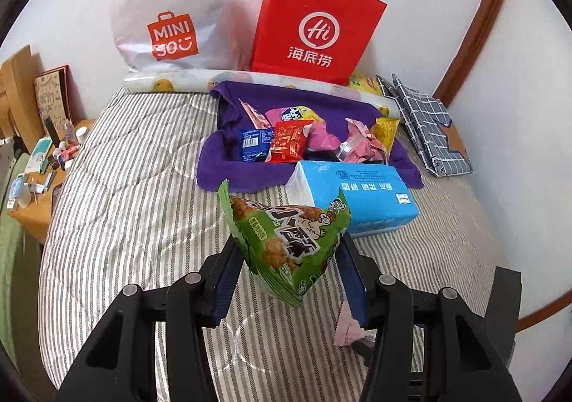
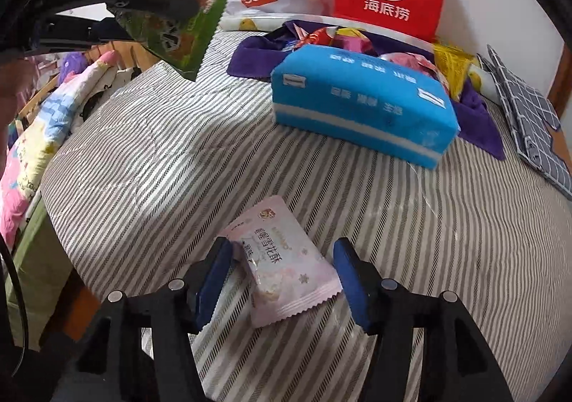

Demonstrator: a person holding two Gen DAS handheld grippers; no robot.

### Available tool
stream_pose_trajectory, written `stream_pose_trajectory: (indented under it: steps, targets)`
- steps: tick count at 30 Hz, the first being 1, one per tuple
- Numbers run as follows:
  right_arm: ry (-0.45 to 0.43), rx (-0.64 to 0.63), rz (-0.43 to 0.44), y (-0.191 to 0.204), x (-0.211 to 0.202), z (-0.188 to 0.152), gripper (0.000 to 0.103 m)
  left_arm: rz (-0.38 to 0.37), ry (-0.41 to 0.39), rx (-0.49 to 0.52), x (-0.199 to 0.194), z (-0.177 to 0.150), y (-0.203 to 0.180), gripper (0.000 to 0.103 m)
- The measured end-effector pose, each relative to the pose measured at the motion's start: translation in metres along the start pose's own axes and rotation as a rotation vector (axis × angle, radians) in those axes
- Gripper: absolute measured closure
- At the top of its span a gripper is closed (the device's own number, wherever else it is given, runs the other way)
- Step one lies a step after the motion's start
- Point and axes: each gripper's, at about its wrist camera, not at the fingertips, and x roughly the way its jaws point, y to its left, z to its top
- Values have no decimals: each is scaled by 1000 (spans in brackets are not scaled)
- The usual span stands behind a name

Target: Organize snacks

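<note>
L gripper point(image 1: 286, 255) pinches the green snack bag point(image 1: 286, 241), held up over the striped bedspread point(image 1: 125, 187). R gripper point(image 2: 282, 273) is spread w/ the pink snack packet point(image 2: 286, 266) lying on the bedspread between its pads, loose. Beyond sit a blue tissue pack point(image 2: 361, 102) & more snacks on a purple cloth point(image 1: 228, 169).

The bedcover point(image 1: 136, 166) is grey-and-white striped. On it lie a purple towel point(image 1: 228, 166), a bright blue tissue pack point(image 2: 361, 105) and a pale pink snack packet point(image 2: 286, 266). A green snack bag point(image 1: 286, 237) carries black lettering. At the far wall stand a red paper bag point(image 1: 314, 26) and a white bag point(image 1: 168, 9) with an orange logo; right, a navy checked cloth point(image 1: 429, 127).
</note>
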Motion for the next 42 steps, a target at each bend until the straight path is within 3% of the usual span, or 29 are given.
stream_pose_trajectory:
  steps: [4, 5, 6, 10, 15, 25, 30, 42]
  targets:
    - [1, -9, 23, -1, 9, 2, 49, 11, 13, 3, 8, 3, -1, 53]
    - [-3, -14, 20, -2, 10, 2, 63, 11, 19, 4, 11, 4, 0, 53]
    - [-3, -18, 36, -3, 8, 2, 68, 14, 22, 1, 13, 4, 0, 53]
    - [-5, 5, 38, -10, 4, 3, 69, 6, 24, -13, 20, 6, 0, 54]
    - [-73, 76, 35, -30, -21, 12, 69, -15, 24, -10, 24, 13, -7, 54]
    - [-186, 208, -102, -96, -57, 74, 69, -36, -19, 13, 35, 62, -27, 54]
    - [-205, 262, -160, -128, -49, 113, 69, -20, -34, 16, 55, 98, -24, 54]
    - [-243, 269, -141, -166, 5, 196, 69, -1, -53, 6, 114, 162, -13, 54]
